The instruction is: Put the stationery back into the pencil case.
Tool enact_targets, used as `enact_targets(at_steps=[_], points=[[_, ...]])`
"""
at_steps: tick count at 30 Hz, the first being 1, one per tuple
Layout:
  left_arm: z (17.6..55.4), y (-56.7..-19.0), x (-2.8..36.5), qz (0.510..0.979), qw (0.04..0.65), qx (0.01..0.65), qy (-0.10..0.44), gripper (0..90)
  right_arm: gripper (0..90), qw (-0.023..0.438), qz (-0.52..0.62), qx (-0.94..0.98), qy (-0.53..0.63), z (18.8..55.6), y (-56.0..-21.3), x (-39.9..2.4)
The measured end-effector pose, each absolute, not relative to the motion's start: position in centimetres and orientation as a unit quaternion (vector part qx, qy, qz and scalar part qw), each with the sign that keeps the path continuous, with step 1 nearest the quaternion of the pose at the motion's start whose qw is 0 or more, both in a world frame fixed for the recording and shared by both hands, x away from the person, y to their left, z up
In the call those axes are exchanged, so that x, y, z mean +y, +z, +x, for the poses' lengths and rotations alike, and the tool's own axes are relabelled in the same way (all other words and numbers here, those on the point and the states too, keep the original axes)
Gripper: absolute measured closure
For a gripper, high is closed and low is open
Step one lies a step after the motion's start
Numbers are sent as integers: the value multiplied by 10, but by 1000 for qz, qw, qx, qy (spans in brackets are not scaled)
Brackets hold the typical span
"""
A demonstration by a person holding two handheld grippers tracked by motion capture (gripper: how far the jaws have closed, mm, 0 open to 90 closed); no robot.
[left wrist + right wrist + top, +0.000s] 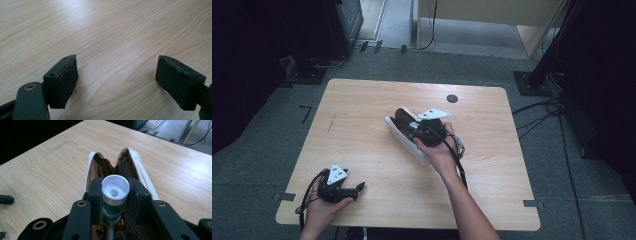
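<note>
Two grippers work over a pale wooden tabletop (362,135). In the high view the right gripper (412,131) sits at the centre of the frame, over a long white pouch (419,152) that lies aslant there, its open brown inside towards the upper left. The right hand (438,150) covers the pouch's lower end.

In the right gripper view the fingers (96,195) are narrow, clamped on a tube (115,195) with a white cap and a green and silver body. The tube stands between them at the lower centre of the frame, cap towards the camera, a finger touching it on each side. Its lower end drops out of sight into the pouch (143,173), whose two white zip edges spread apart towards the top of the frame, with brown lining and black mesh inside.

At the lower left of the high view the left gripper (359,187) lies near the tabletop's front edge, well apart from the pouch, in the left hand (319,207). In the left gripper view its fingers (63,80) stand wide, with bare wood between them.
</note>
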State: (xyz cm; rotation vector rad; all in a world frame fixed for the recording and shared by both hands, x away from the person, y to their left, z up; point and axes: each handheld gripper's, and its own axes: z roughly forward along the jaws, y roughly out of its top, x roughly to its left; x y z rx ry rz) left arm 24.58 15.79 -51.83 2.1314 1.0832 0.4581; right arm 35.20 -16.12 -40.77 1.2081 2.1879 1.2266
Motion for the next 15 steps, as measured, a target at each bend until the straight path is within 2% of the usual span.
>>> enact_targets(at_steps=[9, 15], points=[[246, -518, 158, 822, 346, 417, 176, 183, 592, 184, 429, 758, 455, 348, -397, -170], [246, -518, 158, 821, 347, 418, 176, 183, 554, 200, 436, 744, 465, 337, -392, -191]])
